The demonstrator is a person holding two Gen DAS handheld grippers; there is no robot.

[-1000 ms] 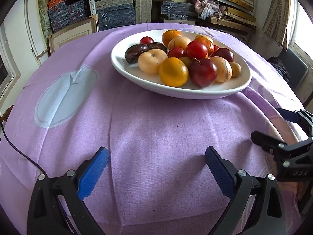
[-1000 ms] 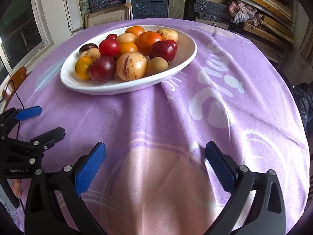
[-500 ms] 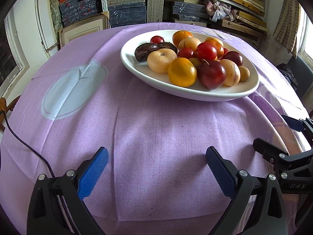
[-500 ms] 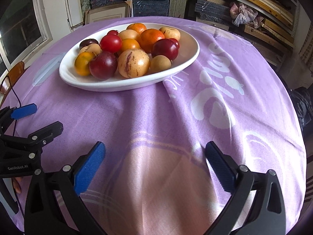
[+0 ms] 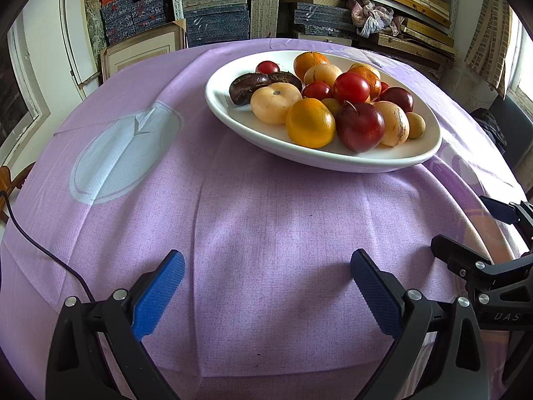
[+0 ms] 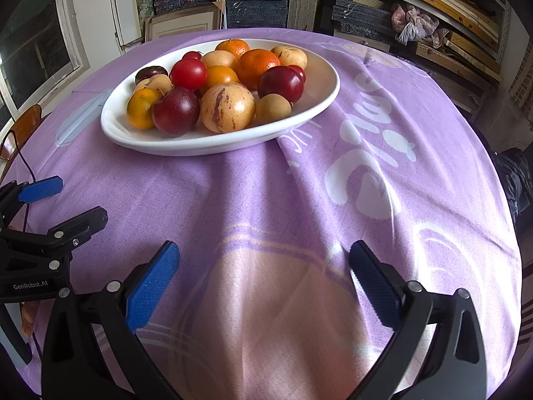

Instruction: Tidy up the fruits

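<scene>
Item: mixed fruits (image 5: 333, 100), heaped in white oval dish (image 5: 220, 100) at far centre of purple tablecloth (image 5: 253, 220). Left gripper (image 5: 265, 286) and right gripper (image 6: 263, 280): spread wide, nothing held, kept near. Stage undetermined: gathering finished, or sorting pending.

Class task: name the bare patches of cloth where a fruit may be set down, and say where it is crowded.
Free: the purple cloth between the white dish and both open grippers, and left of the dish. Crowded: the dish, heaped with fruit.
</scene>
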